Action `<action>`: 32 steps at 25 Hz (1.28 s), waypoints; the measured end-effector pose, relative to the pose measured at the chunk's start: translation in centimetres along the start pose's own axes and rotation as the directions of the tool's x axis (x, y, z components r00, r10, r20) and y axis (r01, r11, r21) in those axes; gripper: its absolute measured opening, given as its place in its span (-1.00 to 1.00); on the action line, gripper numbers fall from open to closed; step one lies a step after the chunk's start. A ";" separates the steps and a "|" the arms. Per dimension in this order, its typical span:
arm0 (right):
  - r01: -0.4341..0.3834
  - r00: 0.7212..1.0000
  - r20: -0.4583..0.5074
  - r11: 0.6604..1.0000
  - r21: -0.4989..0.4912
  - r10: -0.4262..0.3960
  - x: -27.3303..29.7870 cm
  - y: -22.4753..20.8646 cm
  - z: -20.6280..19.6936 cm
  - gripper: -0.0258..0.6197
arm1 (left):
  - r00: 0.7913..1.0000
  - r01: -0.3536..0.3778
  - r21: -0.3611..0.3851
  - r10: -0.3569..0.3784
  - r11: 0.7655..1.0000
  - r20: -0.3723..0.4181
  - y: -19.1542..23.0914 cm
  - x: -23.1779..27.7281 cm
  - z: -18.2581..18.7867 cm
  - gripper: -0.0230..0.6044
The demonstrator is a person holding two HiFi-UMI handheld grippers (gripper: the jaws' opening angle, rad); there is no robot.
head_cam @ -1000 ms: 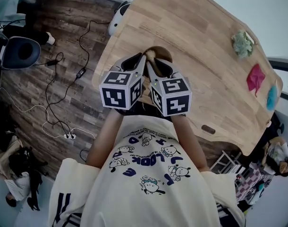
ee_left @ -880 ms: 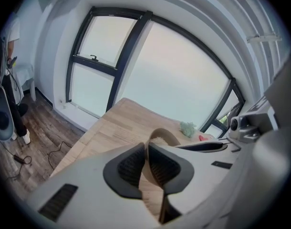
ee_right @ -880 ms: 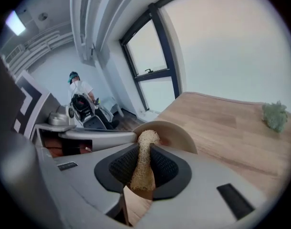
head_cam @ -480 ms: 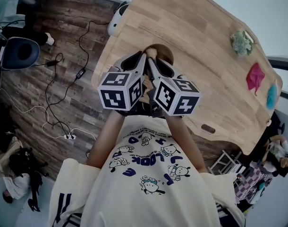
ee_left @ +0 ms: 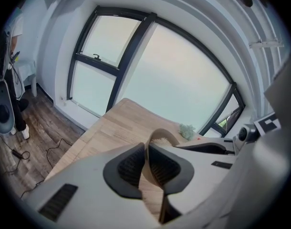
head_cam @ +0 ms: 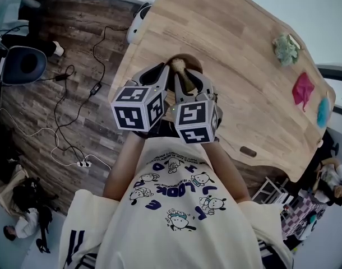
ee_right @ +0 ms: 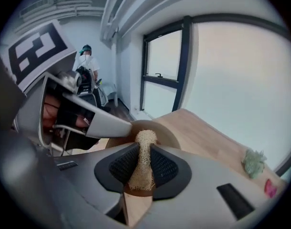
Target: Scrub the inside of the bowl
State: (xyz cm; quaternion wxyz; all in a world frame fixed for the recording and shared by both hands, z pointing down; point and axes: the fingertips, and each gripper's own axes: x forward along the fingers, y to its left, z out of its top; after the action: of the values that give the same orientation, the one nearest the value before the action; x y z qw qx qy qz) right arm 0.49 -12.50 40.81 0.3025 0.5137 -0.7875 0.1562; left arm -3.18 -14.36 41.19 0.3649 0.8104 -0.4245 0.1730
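A wooden bowl (head_cam: 193, 61) sits near the table's near-left edge. My left gripper (head_cam: 169, 72) is shut on the bowl's thin rim (ee_left: 161, 135), which shows between its dark pads (ee_left: 131, 163). My right gripper (head_cam: 185, 78) is shut on a tan loofah scrubber (ee_right: 140, 171). The loofah's tip (head_cam: 179, 66) pokes into the bowl (ee_right: 157, 127). In the head view the two grippers stand side by side over the bowl, which their marker cubes mostly hide.
The light wooden table (head_cam: 238, 55) runs away to the right. At its far end lie a green scrubber (head_cam: 287, 49), a pink cloth (head_cam: 303, 91) and a blue item (head_cam: 323, 114). A white object (head_cam: 138, 20) lies at the table's left edge. Cables (head_cam: 75, 111) cross the floor.
My right gripper has rolled about its own axis with the loofah in it, so its marker cube shows a different face. The left gripper and the bowl have stayed put.
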 end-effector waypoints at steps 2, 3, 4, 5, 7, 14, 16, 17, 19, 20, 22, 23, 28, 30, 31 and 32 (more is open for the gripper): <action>0.025 1.000 -0.004 0.996 -0.089 -0.026 0.0 -0.1 -0.2 -0.68 | 1.000 0.003 -0.003 -0.003 1.000 -0.004 0.1 -0.1 -0.2 -0.75; 0.040 0.999 -0.005 0.991 -0.129 -0.041 0.0 -0.3 -0.2 -0.68 | 1.000 0.006 -0.005 -0.006 1.000 -0.006 0.1 -0.2 -0.2 -0.75; 0.053 0.998 -0.005 0.985 -0.162 -0.055 -0.1 -0.5 -0.2 -0.68 | 1.000 0.008 -0.006 -0.008 1.000 -0.007 0.1 -0.2 -0.3 -0.75; 0.066 0.998 -0.005 0.980 -0.189 -0.068 -0.1 -0.8 -0.2 -0.68 | 1.000 0.011 -0.006 -0.011 1.000 -0.008 0.1 -0.2 -0.4 -0.75; 0.088 0.996 0.001 0.968 -0.233 -0.090 -0.2 -1.2 -0.2 -0.68 | 1.000 0.018 -0.007 -0.018 1.000 -0.011 0.1 -0.1 -0.5 -0.75; 0.181 0.983 0.057 0.883 -0.433 -0.173 -0.6 -1.2 0.4 -0.68 | 1.000 0.019 0.004 -0.019 1.000 -0.014 -0.4 0.2 -0.6 -0.76; 0.201 0.979 0.072 0.862 -0.466 -0.190 -1.0 -1.2 0.6 -0.68 | 1.000 0.020 0.007 -0.020 1.000 -0.022 -0.5 0.3 -0.7 -0.77; 0.210 0.977 0.080 0.853 -0.478 -0.196 -1.1 -1.2 0.6 -0.68 | 0.999 0.022 0.007 -0.022 1.000 -0.026 -0.5 0.3 -0.8 -0.77; 0.223 0.975 0.093 0.840 -0.495 -0.204 -1.2 -1.2 0.7 -0.68 | 0.999 0.023 0.006 -0.023 1.000 -0.034 -0.4 0.3 -1.0 -0.77; 0.226 0.974 0.096 0.836 -0.500 -0.205 -1.2 -1.1 0.7 -0.68 | 0.999 0.023 0.004 -0.023 1.000 -0.037 -0.3 0.3 -1.1 -0.77; 0.228 0.974 0.099 0.834 -0.503 -0.206 -1.3 -1.0 0.7 -0.68 | 0.999 0.022 0.002 -0.022 1.000 -0.043 -0.2 0.3 -1.3 -0.78; 0.229 0.973 0.101 0.834 -0.502 -0.206 -1.4 -1.0 0.7 -0.68 | 0.999 0.022 0.001 -0.022 1.000 -0.045 -0.1 0.3 -1.4 -0.78; 0.232 0.973 0.121 0.856 -0.463 -0.199 -1.8 -1.4 1.2 -0.68 | 0.999 0.021 0.000 -0.021 1.000 -0.047 -0.1 0.5 -1.4 -0.78; 0.235 0.972 0.131 0.857 -0.458 -0.196 -1.9 -1.5 1.3 -0.68 | 0.999 0.017 -0.003 -0.017 1.000 -0.051 0.1 0.6 -1.4 -0.78; 0.234 0.972 0.132 0.856 -0.461 -0.195 -2.0 -1.5 1.3 -0.68 | 0.998 0.016 -0.005 -0.016 1.000 -0.052 0.1 0.6 -1.5 -0.78; 0.234 0.972 0.131 0.855 -0.463 -0.195 -1.9 -1.5 1.3 -0.68 | 0.998 0.016 -0.006 -0.017 1.000 -0.054 0.1 0.6 -1.4 -0.78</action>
State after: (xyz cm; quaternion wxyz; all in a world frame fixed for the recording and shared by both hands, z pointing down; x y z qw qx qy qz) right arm 1.97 -12.46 38.47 0.4032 0.5140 -0.7509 -0.0971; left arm -2.88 -13.71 42.61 0.3799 0.8079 -0.4084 0.1904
